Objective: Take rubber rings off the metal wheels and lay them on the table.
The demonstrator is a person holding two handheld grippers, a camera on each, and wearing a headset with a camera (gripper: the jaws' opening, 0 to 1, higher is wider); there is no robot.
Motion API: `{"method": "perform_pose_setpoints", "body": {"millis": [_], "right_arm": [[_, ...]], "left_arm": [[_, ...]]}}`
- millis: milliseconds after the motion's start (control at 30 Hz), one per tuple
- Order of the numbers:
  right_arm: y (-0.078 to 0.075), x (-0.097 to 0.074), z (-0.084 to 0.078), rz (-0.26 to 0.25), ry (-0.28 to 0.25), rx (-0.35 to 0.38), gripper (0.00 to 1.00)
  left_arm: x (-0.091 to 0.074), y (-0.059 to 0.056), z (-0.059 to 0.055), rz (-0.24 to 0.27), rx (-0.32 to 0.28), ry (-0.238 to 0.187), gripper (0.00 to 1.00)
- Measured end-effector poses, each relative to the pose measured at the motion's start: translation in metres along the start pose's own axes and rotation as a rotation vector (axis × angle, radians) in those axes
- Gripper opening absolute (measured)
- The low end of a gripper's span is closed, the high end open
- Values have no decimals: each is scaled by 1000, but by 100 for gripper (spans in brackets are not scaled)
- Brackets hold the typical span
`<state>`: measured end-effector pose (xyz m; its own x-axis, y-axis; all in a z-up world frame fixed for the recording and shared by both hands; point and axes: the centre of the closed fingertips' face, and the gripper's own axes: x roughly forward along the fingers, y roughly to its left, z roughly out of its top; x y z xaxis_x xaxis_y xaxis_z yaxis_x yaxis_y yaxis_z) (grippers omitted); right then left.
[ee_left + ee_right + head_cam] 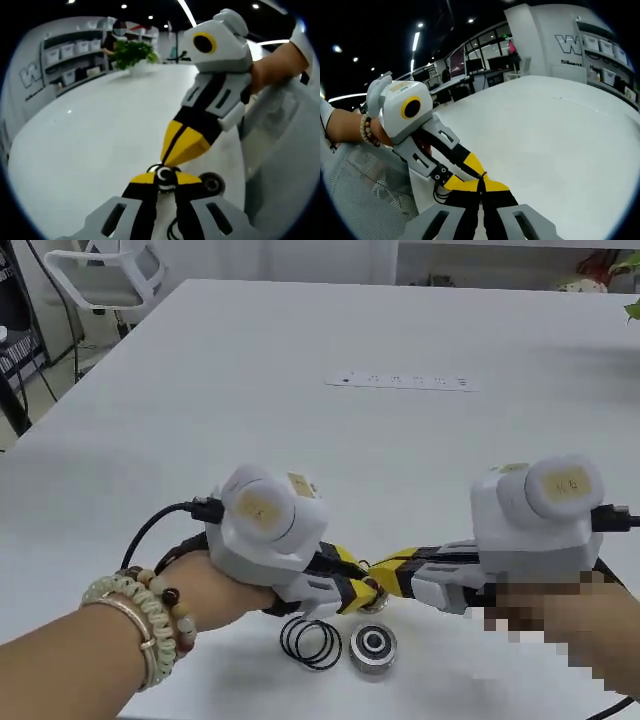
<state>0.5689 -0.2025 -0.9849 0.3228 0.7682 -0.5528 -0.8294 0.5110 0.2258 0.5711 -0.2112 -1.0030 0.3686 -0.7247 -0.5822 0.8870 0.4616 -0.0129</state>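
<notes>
My left gripper point(365, 592) point(165, 181) is shut on a small metal wheel point(165, 174), held just above the white table point(300, 420). From the right, my right gripper point(384, 578) point(481, 187) meets it tip to tip, its jaws shut on a thin black rubber ring point(483, 176) at the wheel's edge. In the left gripper view the right gripper point(169, 160) comes down from above onto the wheel. Below them a second metal wheel point(373, 648) point(212, 183) lies flat on the table, with loose black rubber rings point(312, 642) beside it on the left.
A flush socket strip point(402, 381) is set into the table farther back. A white chair point(105, 275) stands past the far left corner. A potted plant point(132, 52) sits at the table's far end. The near table edge is close to the rings.
</notes>
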Motion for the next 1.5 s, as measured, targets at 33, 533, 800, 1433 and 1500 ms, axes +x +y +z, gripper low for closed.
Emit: {"method": "perform_pose_setpoints", "body": {"millis": [33,533,800,1433,1500], "right_arm": [[-1,0,-2,-1,8,-4,0],[4,-2,8,20,-30,25,0],[20,0,15,73,-51,38,0],[63,11,8,216,-19,75,0],[66,12,4,224,-7,75,0]], "left_arm": [[0,0,0,-1,-7,3,14],[-52,2,27,-52,-35,-23,29],[-98,6,29,1,-3,-39,40],[-176,-12,-15,159,-104,-97,55],[-180,-13,-24,175,-128,-91,55]]}}
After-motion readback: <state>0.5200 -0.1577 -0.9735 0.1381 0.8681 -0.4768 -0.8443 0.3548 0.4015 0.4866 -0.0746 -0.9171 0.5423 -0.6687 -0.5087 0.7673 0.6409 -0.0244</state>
